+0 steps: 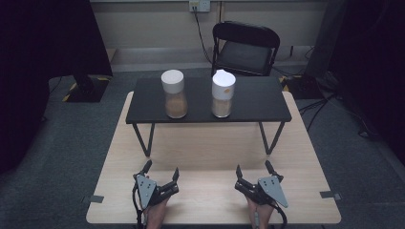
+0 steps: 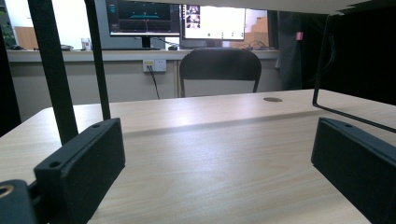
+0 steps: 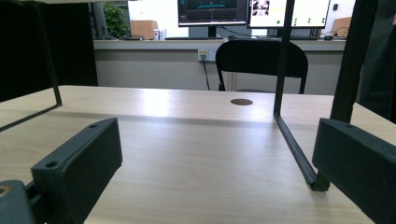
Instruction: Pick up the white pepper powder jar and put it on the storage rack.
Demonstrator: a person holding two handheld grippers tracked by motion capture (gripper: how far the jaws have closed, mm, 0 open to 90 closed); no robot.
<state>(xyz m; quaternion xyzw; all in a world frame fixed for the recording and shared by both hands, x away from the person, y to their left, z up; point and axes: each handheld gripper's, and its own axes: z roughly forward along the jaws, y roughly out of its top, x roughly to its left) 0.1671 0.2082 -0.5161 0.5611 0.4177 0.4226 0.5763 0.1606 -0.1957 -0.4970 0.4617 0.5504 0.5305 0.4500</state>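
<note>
Two jars, left jar [image 1: 174, 94] and right jar [image 1: 223, 94], stand upright on the black shelf [image 1: 253, 102]. Left tongs [image 1: 161, 172] and right tongs [image 1: 253, 170] rest open on the wooden table [image 1: 205, 143]; a chair [image 1: 244, 47] stands behind.

High view: fixed above the near edge of the table [image 1: 210, 148], looking forward and down; takes in the whole tabletop, the black shelf [image 1: 208, 100] on it and the chair [image 1: 244, 47] beyond. Left gripper view: rides just above the tabletop, near edge, left side, facing forward under the shelf between its legs [image 2: 51, 70]. Right gripper view: same height and heading, right side, close by the right shelf leg [image 3: 280, 60]. Both gripper views share the far tabletop, the chair, the wall socket [image 2: 154, 65] and the monitors [image 2: 142, 18].
</note>
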